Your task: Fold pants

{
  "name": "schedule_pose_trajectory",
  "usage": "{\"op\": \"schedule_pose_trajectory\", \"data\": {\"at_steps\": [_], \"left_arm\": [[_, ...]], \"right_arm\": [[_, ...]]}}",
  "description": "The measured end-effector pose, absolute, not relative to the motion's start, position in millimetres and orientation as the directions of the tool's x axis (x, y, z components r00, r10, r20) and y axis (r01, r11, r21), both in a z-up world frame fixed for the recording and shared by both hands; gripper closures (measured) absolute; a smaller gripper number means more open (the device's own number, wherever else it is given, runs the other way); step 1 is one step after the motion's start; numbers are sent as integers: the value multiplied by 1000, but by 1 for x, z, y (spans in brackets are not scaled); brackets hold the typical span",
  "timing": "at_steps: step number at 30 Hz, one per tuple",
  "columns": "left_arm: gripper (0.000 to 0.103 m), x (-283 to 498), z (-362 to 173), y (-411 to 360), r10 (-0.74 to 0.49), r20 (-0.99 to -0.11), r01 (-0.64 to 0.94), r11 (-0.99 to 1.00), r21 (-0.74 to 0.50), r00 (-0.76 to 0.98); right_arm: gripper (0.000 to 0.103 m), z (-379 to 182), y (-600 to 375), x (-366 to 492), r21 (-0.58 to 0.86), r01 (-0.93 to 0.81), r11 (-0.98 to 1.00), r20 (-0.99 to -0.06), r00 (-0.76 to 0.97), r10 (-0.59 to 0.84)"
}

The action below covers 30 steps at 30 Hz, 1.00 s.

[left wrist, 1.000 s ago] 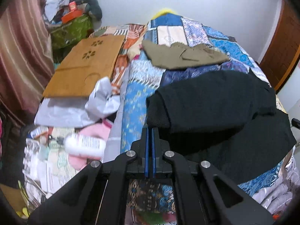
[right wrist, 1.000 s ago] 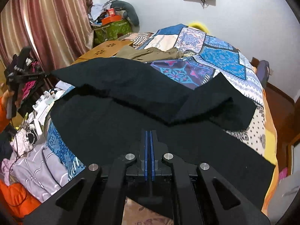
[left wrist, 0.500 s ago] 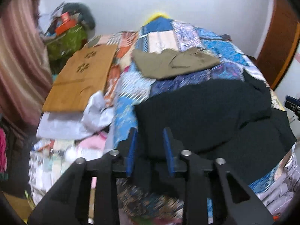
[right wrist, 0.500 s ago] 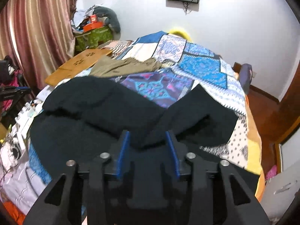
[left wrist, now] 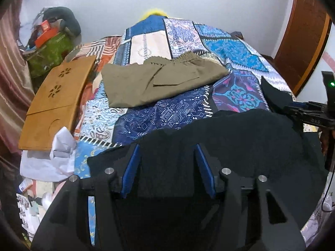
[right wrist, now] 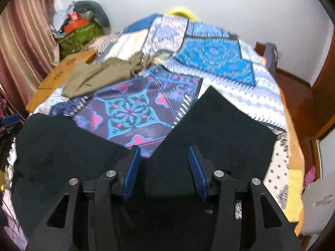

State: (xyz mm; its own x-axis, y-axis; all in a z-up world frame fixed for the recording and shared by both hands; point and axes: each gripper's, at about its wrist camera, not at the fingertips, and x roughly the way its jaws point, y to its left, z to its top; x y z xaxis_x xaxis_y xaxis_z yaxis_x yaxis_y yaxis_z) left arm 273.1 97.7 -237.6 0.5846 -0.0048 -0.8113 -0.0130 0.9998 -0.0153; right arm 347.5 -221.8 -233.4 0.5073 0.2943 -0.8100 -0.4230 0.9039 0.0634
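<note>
The black pants (right wrist: 219,129) are spread across the near end of the patchwork bedspread (right wrist: 215,54). The left gripper (left wrist: 167,167) and the right gripper (right wrist: 163,167) are held wide apart above the dark cloth, nothing clasped. Olive shorts (left wrist: 159,81) are laid farther back.

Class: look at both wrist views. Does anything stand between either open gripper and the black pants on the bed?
Nothing visible does. The left gripper and right gripper both hang open directly over the black pants; the olive shorts lie farther up the bed.

Left claw (left wrist: 167,163) and right claw (right wrist: 163,165) opened (both were clamped), releasing black pants (right wrist: 219,129).
</note>
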Motion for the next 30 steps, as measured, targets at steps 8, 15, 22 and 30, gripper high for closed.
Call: {"op": "schedule_pose_trajectory", "data": {"at_steps": [8, 15, 22, 30], "left_arm": [[43, 281, -252, 105, -6, -816, -17, 1000, -20, 579], [43, 269, -244, 116, 32, -811, -45, 999, 7, 584], [36, 225, -228, 146, 74, -804, -107, 994, 13, 590], [30, 172, -255, 162, 101, -852, -125, 991, 42, 514]], "right_arm": [[60, -275, -215, 378, 59, -430, 901, -877, 408, 253], [98, -277, -226, 386, 75, -399, 914, -871, 419, 255], [98, -235, -253, 348, 110, -374, 921, -797, 521, 306], [97, -206, -286, 309, 176, -335, 926, -738, 577, 349]]}}
